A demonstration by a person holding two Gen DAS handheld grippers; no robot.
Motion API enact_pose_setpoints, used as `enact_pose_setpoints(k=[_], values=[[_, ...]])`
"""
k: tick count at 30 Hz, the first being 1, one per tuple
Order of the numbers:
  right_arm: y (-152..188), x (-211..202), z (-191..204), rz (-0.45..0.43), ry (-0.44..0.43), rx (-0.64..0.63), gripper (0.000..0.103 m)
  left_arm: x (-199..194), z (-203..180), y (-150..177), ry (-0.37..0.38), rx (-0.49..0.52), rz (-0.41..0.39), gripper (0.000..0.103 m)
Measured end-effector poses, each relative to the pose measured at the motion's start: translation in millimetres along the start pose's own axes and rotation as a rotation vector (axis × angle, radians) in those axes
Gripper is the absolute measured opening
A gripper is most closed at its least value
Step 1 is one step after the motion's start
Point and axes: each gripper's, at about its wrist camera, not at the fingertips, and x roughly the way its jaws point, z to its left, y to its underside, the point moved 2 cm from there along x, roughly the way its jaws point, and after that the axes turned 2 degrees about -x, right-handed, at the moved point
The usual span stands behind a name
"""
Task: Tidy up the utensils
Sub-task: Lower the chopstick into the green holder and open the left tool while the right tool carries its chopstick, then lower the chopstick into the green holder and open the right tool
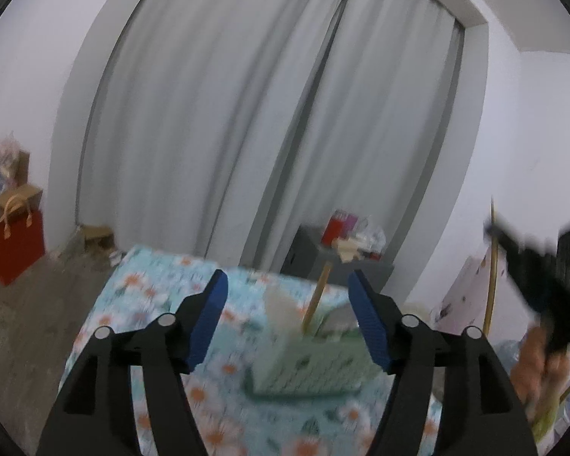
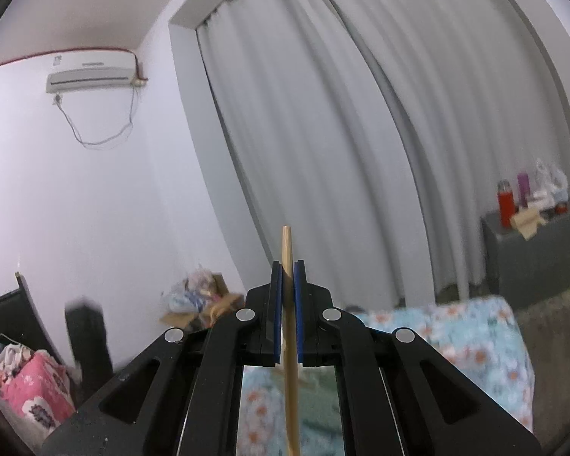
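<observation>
The right gripper [image 2: 288, 266] is pinching a light, stiff, slippery chopstick [image 2: 289, 326] mid-shaft; the left gripper [image 1: 288, 285] is hanging wide open, empty, before the green holder [image 1: 315, 368]

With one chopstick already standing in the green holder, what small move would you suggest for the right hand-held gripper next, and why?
Probably carry it across over the green holder. The right hand-held gripper is shut on an upright chopstick, and the left hand-held gripper stands open with nothing in it, framing the holder, where another chopstick already stands.
</observation>
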Motion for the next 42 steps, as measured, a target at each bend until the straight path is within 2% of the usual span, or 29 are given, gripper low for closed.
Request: enact_pose_setpoints(k=[4,9,15,25,33,39,40,42], values=[[-23,15,5,-0.07,0.003,-0.027,0.004,-6,10,27,-0.012,-0.012,0.066,0.07],[-37,40,5,-0.143,0.054,-0.046,0.004,-13,20,56,-0.025,-0.032,0.117,0.071],[-31,68,-2,-0.191,0.146,-0.042,0.004,-18,33,59,-0.051,-0.038,0.121,0.071],[-6,91,-3,-0.227,0.232,-0.066,0.004,-18,45,57,-0.078,-0.045,0.112,0.071],[19,99,-6,-0.212,0.283,-0.1,0.004,-20,44,56,-0.081,-0.048,0.113,0.071],[27,99,-2,-0.177,0.286,-0.107,0.005,-22,46,56,-0.087,-0.052,0.108,0.071],[28,96,0,-0.169,0.28,-0.112,0.009,-22,47,56,-0.089,-0.055,0.108,0.071],[27,89,4,-0.169,0.282,-0.124,0.033,-23,47,56,-0.09,-0.058,0.109,0.071]])
